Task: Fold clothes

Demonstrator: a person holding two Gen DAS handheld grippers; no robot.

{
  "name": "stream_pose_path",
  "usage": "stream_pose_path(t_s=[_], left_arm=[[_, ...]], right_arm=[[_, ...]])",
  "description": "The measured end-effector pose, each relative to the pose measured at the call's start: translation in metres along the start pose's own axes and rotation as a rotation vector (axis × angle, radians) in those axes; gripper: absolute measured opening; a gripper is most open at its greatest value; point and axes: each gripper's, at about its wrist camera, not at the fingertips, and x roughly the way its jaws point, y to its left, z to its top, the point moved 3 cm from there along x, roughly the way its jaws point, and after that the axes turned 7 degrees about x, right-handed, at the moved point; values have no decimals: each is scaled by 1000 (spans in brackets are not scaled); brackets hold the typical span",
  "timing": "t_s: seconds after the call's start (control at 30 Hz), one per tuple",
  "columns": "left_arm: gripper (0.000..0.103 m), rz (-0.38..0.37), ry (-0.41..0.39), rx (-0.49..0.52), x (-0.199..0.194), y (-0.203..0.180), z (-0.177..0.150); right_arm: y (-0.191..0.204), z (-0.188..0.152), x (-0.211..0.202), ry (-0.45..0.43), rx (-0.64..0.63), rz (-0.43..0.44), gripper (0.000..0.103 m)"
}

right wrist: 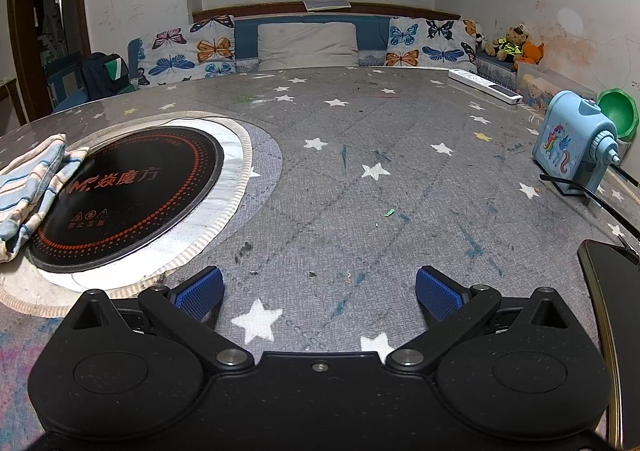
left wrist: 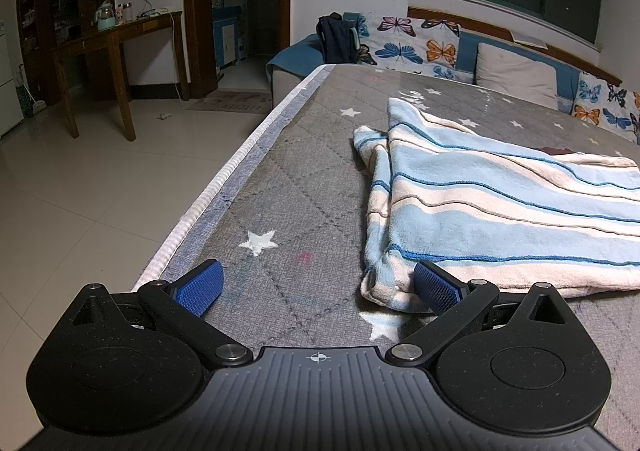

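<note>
The left tool (left wrist: pixel 316 287) is hovering low over the worktop (left wrist: pixel 280 187) with its 2 blue pads spread apart, the right pad touching the near left corner of the striped garment (left wrist: pixel 480 211), which is lying folded on the right. The right tool (right wrist: pixel 318 293) is gaping too, gripping nothing, the round cooker plate (right wrist: pixel 120 191) sitting far left of it under the garment's edge.
</note>
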Motion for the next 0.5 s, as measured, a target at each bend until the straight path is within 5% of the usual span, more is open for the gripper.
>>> stream_pose_path(t_s=[0.5], left_arm=[[102,0,-1,-1,0,-1,0]], right_arm=[[-3,2,-1,1,-2,-1,103]])
